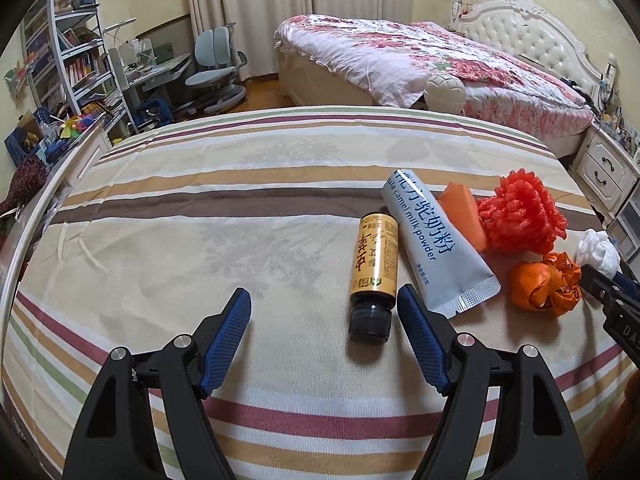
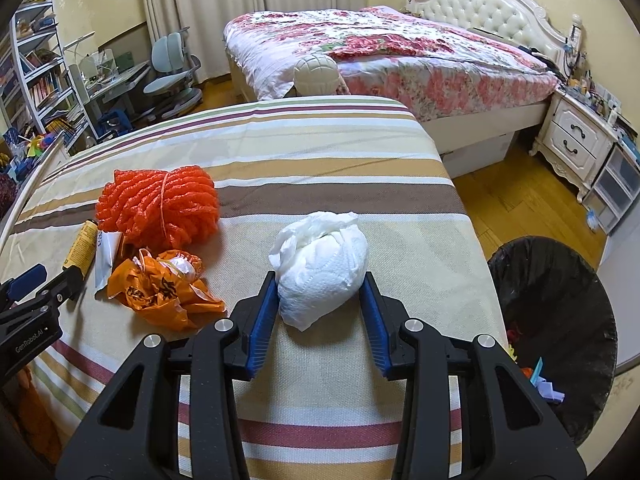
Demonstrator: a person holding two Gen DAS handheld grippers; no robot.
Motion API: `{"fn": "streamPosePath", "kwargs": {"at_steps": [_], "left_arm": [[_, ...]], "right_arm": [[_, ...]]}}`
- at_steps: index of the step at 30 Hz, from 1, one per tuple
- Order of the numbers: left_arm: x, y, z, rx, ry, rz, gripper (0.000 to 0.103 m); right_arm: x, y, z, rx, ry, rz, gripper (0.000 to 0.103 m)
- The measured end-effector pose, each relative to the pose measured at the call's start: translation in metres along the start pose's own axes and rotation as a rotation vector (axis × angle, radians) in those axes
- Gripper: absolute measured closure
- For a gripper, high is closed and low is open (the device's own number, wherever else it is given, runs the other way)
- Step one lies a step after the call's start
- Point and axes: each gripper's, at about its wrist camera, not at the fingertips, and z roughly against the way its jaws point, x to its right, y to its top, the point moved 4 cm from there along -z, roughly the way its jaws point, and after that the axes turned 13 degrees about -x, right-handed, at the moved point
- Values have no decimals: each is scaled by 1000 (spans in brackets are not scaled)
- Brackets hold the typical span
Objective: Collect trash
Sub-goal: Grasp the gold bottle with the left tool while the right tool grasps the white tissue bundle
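Observation:
Trash lies on a striped bedcover [image 1: 200,208]. A small brown bottle with a gold label [image 1: 373,268] lies between the tips of my open left gripper [image 1: 325,300], close to its right finger. Beside it lie a silver milk powder sachet [image 1: 436,248], a red foam net [image 1: 520,216] and a crumpled orange bag [image 1: 546,286]. In the right wrist view my right gripper [image 2: 320,286] is around a crumpled white tissue wad [image 2: 322,264], its pads touching both sides. The wad rests on the cover [image 2: 340,364].
A bin with a black liner [image 2: 560,316] stands on the floor to the right of the cover, with scraps inside. A flowered bed [image 2: 380,52], a white nightstand [image 2: 576,136], and a desk with chair [image 1: 212,68] stand further off.

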Motion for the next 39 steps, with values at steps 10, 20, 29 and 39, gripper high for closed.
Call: {"fn": "streamPosePath", "kwargs": {"at_steps": [10,20,29,39], "left_arm": [[6,7,-9,-8,-51,-32,65],[5,-4,0,9,-77,-41,78],[6,-28,16,18,-100,-46,78],[27,-51,43,79,-117,-96,78]], "right_arm": [[-1,-1,-2,-1,-9,11,63],[-6,-17,7,7,-11,29,66],[-3,-42,23,16,-7,22,66],[7,-71,43,26,-4,1,66]]}}
